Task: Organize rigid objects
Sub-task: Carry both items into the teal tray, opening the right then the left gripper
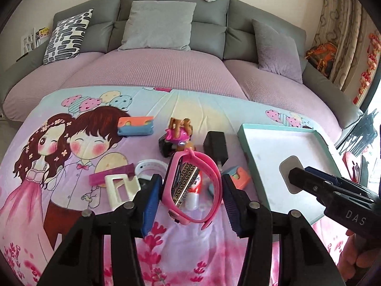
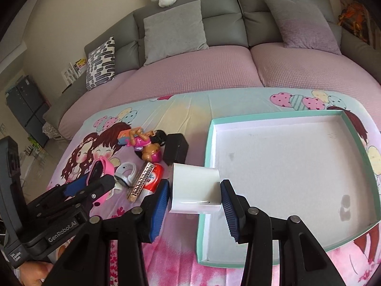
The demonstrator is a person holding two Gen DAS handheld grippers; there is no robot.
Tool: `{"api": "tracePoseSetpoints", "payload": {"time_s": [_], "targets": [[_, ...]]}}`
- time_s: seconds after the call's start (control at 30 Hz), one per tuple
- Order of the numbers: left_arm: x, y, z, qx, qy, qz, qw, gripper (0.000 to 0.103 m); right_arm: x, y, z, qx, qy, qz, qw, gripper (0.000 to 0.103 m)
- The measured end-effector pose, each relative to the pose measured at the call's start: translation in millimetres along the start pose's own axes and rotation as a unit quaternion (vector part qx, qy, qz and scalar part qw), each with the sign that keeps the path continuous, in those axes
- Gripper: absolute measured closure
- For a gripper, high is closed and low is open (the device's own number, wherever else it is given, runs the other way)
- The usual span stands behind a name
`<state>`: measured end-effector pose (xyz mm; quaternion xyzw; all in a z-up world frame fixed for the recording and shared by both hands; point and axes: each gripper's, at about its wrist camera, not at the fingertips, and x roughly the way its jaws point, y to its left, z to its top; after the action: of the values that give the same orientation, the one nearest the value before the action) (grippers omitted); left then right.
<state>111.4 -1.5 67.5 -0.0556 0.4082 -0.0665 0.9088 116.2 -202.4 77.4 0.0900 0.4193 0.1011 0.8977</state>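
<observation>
Gripping a pink watch (image 1: 193,188) between its blue pads, my left tool (image 1: 190,190) holds the band lifted above the cartoon-print bench (image 1: 71,214), over the clutter near the middle. My right tool (image 2: 194,196) is clamped on a white box (image 2: 195,188), holding it over the near left edge of the teal-rimmed tray (image 2: 357,128), which sits on the right side of the bench. Below and around the watch lie a patterned gold-and-black bar (image 1: 185,181), a red-and-white tube (image 1: 194,190), a white strap (image 1: 150,166), a magenta piece (image 1: 110,176) and a white buckle-shaped piece (image 1: 119,188). Toward the far edge sit a black adapter (image 1: 215,149), a pink-and-brown dog toy (image 1: 178,133) and an orange-and-blue block (image 1: 135,125). Another orange-and-blue block (image 1: 239,177) lies just beside the tray's left wall
</observation>
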Motion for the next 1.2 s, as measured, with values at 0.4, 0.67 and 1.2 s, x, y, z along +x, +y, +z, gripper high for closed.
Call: {"api": "tracePoseSetpoints", "payload": {"time_s": [0.4,0.67,1.2], "targets": [[45,-89,21,0.052,0.024,-0.016,0.9982,0.051,-11,-95,3,0.05,-0.058,-0.139,0.987,0.057],[68,-134,26,0.065,0.043,-0.027,0.9966,0.051,-8,-135,-6,0.095,-0.037,-0.138,0.985,0.058],[111,-173,10,0.074,0.087,-0.034,0.9928,0.05,-1,-153,-14,0.12,-0.012,-0.141,0.983,0.058]]}}
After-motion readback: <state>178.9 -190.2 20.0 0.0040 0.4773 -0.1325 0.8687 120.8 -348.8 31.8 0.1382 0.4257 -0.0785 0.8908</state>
